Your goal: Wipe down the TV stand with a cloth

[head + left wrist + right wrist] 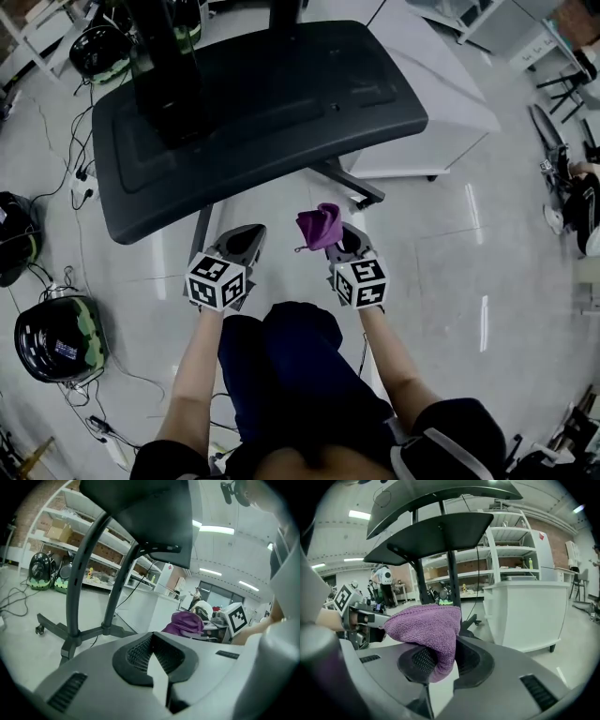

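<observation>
The TV stand's dark grey shelf (281, 103) fills the top middle of the head view, with a black column (169, 66) rising from it. Both grippers hang in front of and below its near edge, not touching it. My right gripper (339, 236) is shut on a bunched purple cloth (320, 228); in the right gripper view the cloth (426, 625) drapes over the jaws (440, 651), with the shelf (436, 531) overhead. My left gripper (246, 240) is shut with nothing in it (152, 641). From the left gripper view the cloth (186, 622) shows off to the right.
Helmets (56, 337) and loose cables lie on the floor at left. A white cabinet (441, 84) stands behind the stand at right. The stand's wheeled foot (70, 634) and curved posts rise ahead of the left gripper. The person's knees (281, 347) are below the grippers.
</observation>
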Motion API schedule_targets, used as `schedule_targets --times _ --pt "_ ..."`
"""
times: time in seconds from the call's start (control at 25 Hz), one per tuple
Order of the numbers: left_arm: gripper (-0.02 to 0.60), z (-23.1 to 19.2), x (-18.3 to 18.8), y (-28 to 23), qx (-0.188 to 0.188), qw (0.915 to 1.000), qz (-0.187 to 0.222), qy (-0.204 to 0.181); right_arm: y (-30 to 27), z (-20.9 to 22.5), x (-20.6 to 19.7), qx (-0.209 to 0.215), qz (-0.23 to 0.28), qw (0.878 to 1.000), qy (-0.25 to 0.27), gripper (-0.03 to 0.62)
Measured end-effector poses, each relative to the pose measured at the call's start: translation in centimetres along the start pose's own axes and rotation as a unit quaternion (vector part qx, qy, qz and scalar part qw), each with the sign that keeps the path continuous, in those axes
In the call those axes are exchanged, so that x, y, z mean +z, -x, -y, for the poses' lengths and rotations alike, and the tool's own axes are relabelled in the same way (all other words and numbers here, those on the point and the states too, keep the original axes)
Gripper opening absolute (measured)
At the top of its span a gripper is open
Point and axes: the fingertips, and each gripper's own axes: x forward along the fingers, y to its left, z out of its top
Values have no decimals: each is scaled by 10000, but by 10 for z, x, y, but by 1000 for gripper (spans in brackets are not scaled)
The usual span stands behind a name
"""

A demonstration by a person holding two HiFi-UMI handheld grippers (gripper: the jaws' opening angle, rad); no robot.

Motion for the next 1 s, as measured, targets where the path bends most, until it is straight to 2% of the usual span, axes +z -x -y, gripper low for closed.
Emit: schedule_targets --times 0.16,0.32,0.4,0.52,0.68,0.8,1.0 --pt "6 33 33 30 -4 9994 -139 -329 31 -32 34 446 -232 9986 171 88" --pt "6 68 59 64 -129 9990 -277 -341 63 -57 68 578 -267 9973 366 89" --pt "6 84 76 81 -89 9992 -259 -281 82 -65 88 609 -257 9975 263 89" --pt "6 99 107 112 188 9995 -120 -232 110 -79 121 678 -290 9973 18 89" --pt "6 117 153 150 664 9977 -9 -130 144 -102 172 814 -453 9950 363 89" --pt "6 139 193 173 957 9953 26 -115 171 -119 222 1069 -372 9928 399 89" --pt "6 179 257 198 1154 9932 140 88 210 -140 299 1388 -176 9886 550 89"
